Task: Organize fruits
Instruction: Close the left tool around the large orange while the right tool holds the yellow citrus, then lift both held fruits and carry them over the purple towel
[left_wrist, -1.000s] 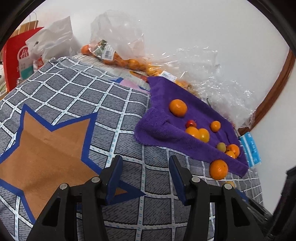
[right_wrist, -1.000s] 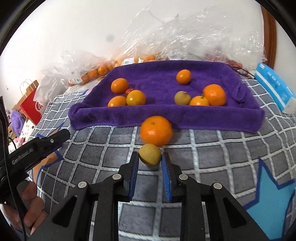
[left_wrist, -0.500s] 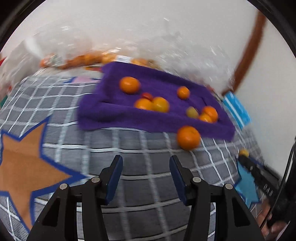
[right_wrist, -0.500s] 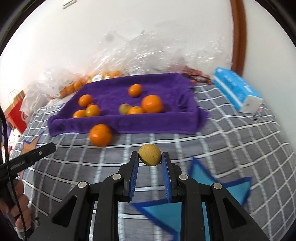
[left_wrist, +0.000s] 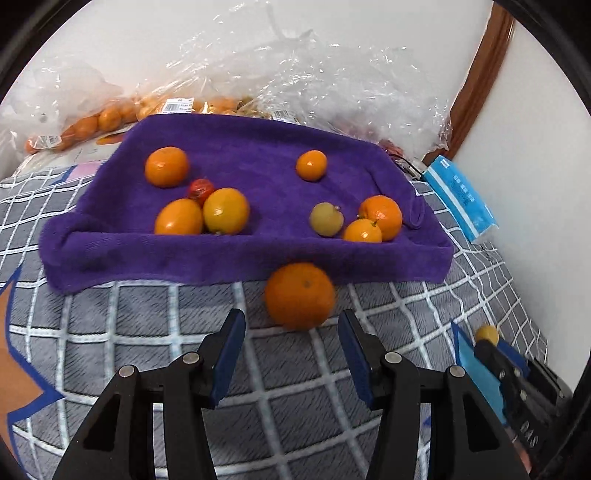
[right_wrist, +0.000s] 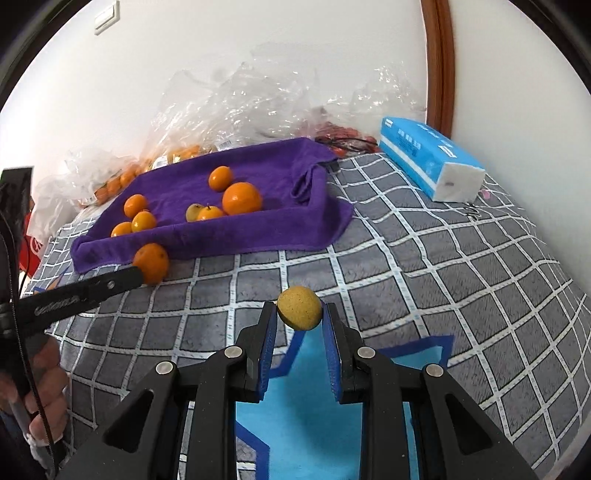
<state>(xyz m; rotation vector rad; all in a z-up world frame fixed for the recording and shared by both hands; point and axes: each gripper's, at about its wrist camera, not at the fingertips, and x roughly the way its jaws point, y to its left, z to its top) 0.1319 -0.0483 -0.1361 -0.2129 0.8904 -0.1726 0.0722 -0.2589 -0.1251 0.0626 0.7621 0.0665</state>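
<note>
Fruit lies scattered across a purple towel (left_wrist: 236, 254) spread on a grey checked bedcover (left_wrist: 147, 325), while a large orange (left_wrist: 300, 295) sits off the cloth, on the bedcover just against its near edge. The left gripper (left_wrist: 291, 354) hangs over the cover with its blue-padded jaws spread and nothing between them — the large orange lies just beyond its tips. On the towel, an orange (left_wrist: 166, 166), a small red fruit (left_wrist: 200, 189) and two yellow-orange fruits (left_wrist: 226, 210) cluster at the left; a pale yellow-green fruit (left_wrist: 326, 219) and two more oranges (left_wrist: 382, 216) group at the right, with one small orange (left_wrist: 311, 165) alone toward the far side. The right gripper (right_wrist: 299, 314) pinches a small speckled yellow fruit (right_wrist: 299, 308) between its tips, held over the bedcover near a blue star patch (right_wrist: 306, 417) — well to the right of the towel. Clear plastic bags (left_wrist: 314, 74) of fruit are heaped along the far wall, and a blue tissue pack (right_wrist: 430, 162) lies right of the towel.
</note>
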